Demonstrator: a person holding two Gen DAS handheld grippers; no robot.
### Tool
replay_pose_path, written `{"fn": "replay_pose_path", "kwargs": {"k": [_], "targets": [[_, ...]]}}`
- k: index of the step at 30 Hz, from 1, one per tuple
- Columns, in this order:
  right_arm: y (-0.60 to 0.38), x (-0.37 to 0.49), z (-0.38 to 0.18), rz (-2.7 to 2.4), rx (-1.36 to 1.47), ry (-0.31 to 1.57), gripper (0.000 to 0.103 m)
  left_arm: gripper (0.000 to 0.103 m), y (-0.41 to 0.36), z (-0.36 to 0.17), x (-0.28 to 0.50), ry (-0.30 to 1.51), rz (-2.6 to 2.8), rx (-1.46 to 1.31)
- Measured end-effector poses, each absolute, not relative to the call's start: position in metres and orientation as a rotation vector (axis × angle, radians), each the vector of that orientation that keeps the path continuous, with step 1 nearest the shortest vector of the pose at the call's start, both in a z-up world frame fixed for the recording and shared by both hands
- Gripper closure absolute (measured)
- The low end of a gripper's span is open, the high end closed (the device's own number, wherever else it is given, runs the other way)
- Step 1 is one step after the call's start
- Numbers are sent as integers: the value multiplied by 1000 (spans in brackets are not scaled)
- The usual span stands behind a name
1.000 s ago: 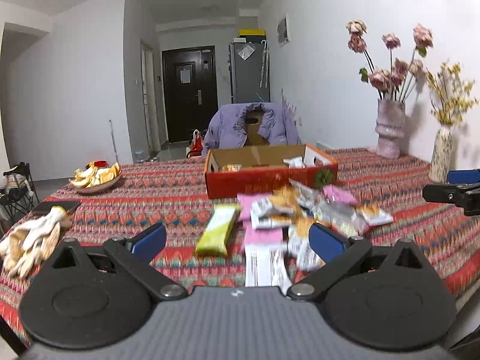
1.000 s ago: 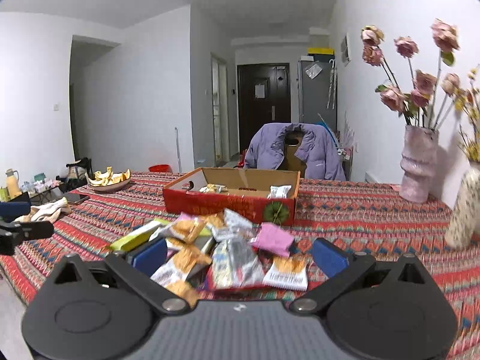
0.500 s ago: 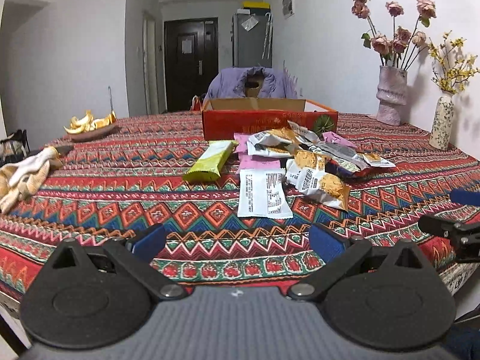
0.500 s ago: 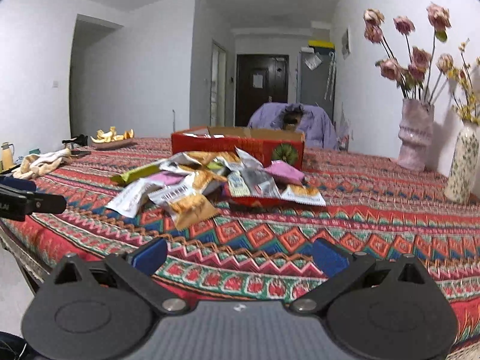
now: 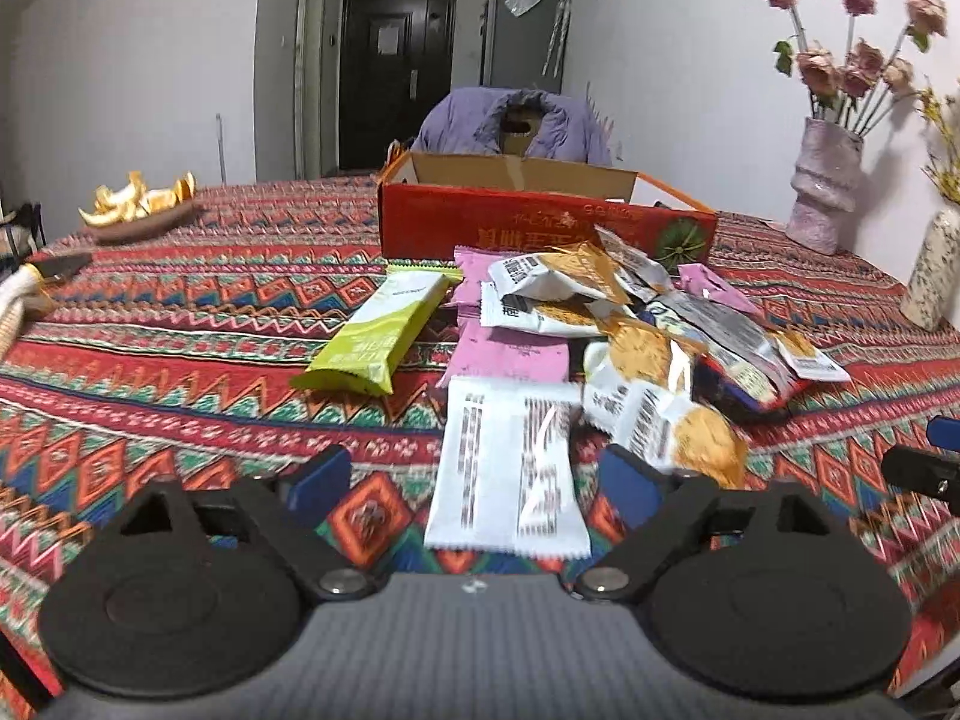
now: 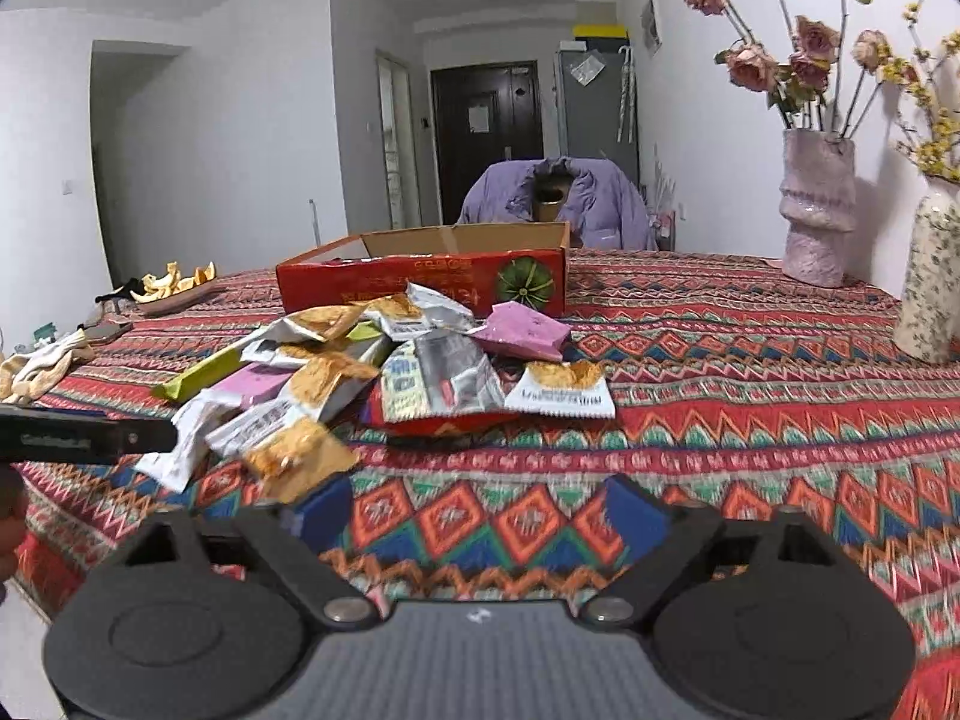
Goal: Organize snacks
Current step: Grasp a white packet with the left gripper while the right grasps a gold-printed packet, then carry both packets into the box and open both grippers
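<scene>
Blue-padded left gripper (image 5: pixel 474 477) wide, straddling white packet (image 5: pixel 510 471); right gripper (image 6: pixel 480 510) wide, empty.

Tablecloth (image 5: pixel 180 324): woven cloth, matt, with a slightly rough patterned weave.
Box (image 5: pixel 540 228): cardboard, printed red outside with a faint sheen, raw brown and matt inside.
Snack packets (image 5: pixel 600 324): thin plastic film, glossy and crinkled.
White packet (image 5: pixel 510 468): smooth film, shiny highlights.
Green packet (image 5: pixel 378 330): smooth wrapper, soft sheen.
Left gripper (image 5: pixel 474 480): matt black plastic body, ribbed grey centre, blue pads, small metal pivot pins.
Right gripper (image 6: pixel 480 507): same finish.
Pink vase (image 6: pixel 819 210): rough, ridged, matt.
Speckled vase (image 6: pixel 930 288): smooth, looks glazed.
Jacket (image 6: pixel 558 204): soft quilted cloth.
</scene>
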State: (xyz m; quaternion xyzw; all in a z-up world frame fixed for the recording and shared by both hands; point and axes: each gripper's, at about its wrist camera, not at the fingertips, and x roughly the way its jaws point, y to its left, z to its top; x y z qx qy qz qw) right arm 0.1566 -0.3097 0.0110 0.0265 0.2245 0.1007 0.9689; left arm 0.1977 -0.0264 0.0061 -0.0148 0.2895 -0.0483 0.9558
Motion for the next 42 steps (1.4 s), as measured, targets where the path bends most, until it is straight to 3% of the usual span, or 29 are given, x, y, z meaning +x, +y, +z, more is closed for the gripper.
{"fn": "replay_pose_path", "kwargs": {"k": [8, 9, 12, 22, 25, 35, 42], "targets": [[-261, 200, 21, 494, 32, 478, 24, 40, -28, -6, 233, 661, -171, -41], [-253, 204, 22, 514, 14, 477, 24, 51, -29, -6, 233, 658, -184, -27], [-228, 219, 19, 556, -72, 500, 26, 55, -25, -2, 232, 663, -198, 4], [-203, 232, 1, 547, -172, 617, 53, 56, 15, 23, 213, 621, -104, -11], [-207, 220, 3, 520, -166, 624, 57, 56, 17, 25, 208, 612, -116, -18], [-235, 169, 27, 416, -84, 537, 57, 56, 3, 43, 187, 554, -195, -26], [-267, 178, 54, 402, 57, 496, 57, 56, 2, 66, 205, 553, -237, -83]]}}
